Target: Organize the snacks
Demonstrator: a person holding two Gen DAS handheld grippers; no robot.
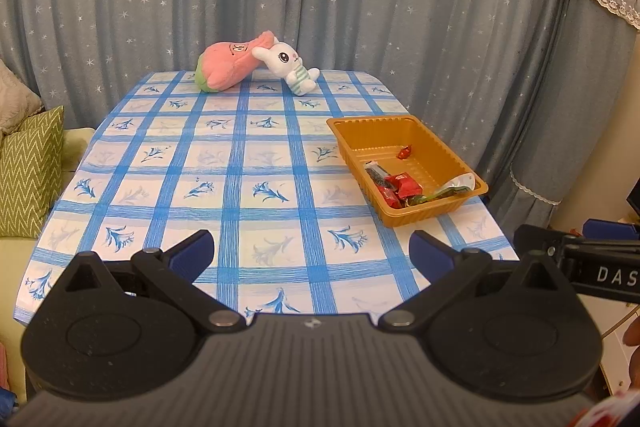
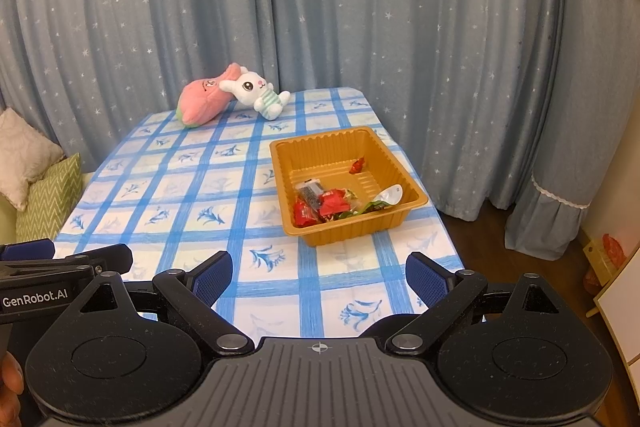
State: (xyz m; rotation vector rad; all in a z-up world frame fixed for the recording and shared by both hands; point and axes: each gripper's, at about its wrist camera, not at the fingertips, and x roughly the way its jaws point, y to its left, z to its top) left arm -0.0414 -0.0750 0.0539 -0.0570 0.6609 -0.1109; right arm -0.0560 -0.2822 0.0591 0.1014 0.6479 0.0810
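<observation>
An orange plastic tray [image 1: 352, 133] [image 2: 408, 183] stands on the right side of the blue-checked table [image 1: 240, 163] [image 2: 192, 195]. It holds several snacks: red wrappers [image 1: 404, 185] [image 2: 332, 205], a dark packet [image 1: 378, 174] [image 2: 310, 195], a small red candy [image 1: 405, 151] [image 2: 357, 165] and a green-and-white pouch [image 1: 454, 188] [image 2: 384, 198]. My left gripper [image 1: 311, 253] is open and empty, held over the table's near edge. My right gripper [image 2: 319, 277] is open and empty, just short of the tray. Each gripper shows at the edge of the other's view.
A pink plush [image 1: 230, 66] [image 2: 206, 101] and a white bunny plush [image 1: 290, 67] [image 2: 256, 93] lie at the table's far end against the starry curtain. Green and white cushions [image 1: 30, 167] [image 2: 48, 195] sit on a sofa at the left.
</observation>
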